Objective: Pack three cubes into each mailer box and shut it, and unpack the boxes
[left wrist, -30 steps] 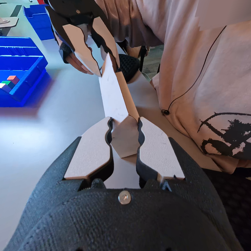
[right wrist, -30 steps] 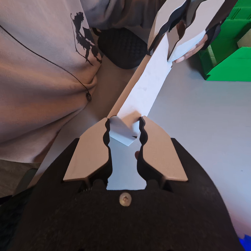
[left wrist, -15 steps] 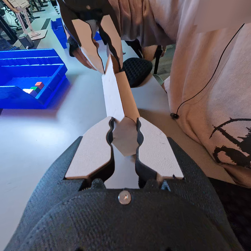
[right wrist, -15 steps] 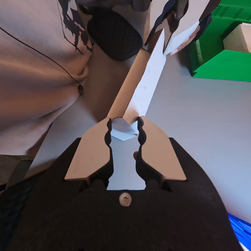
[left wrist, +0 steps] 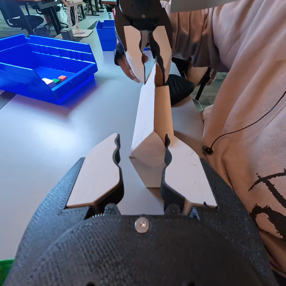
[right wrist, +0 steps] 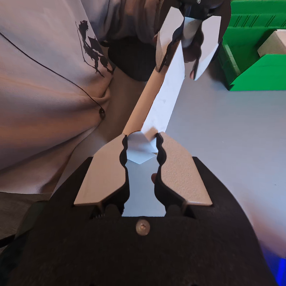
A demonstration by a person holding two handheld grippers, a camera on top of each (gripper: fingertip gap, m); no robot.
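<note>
Between the two grippers, a long flattened mailer box (left wrist: 146, 114) of white and tan cardboard spans the space above the grey table (left wrist: 46, 136), close to the person's light printed shirt (left wrist: 241, 96). Left gripper (left wrist: 141, 148), seen along its fingers: jaws spread wide, the near end flap of the box lying between them and touching only the right-hand finger (left wrist: 185, 168); the other finger stands clear of the cardboard. Right gripper (right wrist: 141, 146), seen from the opposite end: jaws much narrower, both fingertips pressed against the folded end flap, which is pinched between them. In each wrist view the opposite gripper appears at the top, pointing downward at the far end of the box, with a bare hand (left wrist: 128, 68) behind it. To the left, a blue bin (left wrist: 46, 68) sits on the table holding white, green and red cubes (left wrist: 55, 80). A green bin (right wrist: 260, 61) containing a pale box (right wrist: 274, 43) stands at the right gripper's far side.
</note>
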